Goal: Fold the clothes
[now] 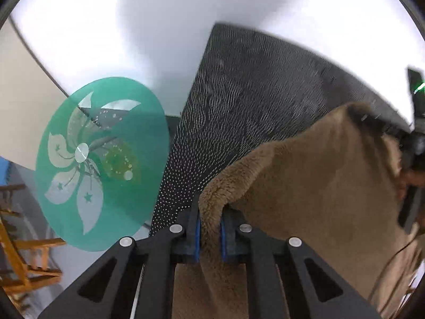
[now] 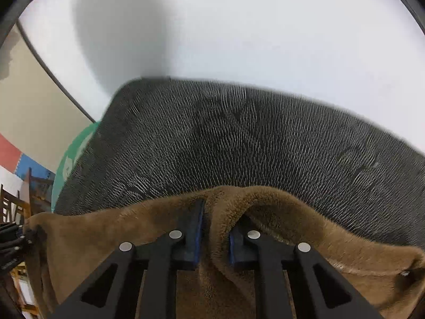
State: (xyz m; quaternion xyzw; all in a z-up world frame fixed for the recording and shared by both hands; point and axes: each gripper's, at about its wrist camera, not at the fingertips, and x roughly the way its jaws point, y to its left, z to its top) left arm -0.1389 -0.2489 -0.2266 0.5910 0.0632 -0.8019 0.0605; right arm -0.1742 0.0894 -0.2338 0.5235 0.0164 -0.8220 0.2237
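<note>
A garment with a dark dotted outer face (image 1: 252, 101) and a brown fleece lining (image 1: 318, 180) lies on a white table (image 1: 106, 26). My left gripper (image 1: 209, 228) is shut on a fold of the brown fleece edge, held above the dark fabric. My right gripper (image 2: 216, 236) is shut on another fold of the fleece lining (image 2: 148, 226), with the dark fabric (image 2: 239, 138) spread beyond it. The other gripper shows dimly at the right edge of the left wrist view (image 1: 414, 146) and at the left edge of the right wrist view (image 2: 13, 239).
A green round disc (image 1: 101, 164) with a white flower emblem sits at the table's left side, partly under the garment (image 2: 74, 156). The table's dark rim (image 1: 34, 55) curves at left. Wooden chairs (image 1: 24, 252) stand on the floor beyond it.
</note>
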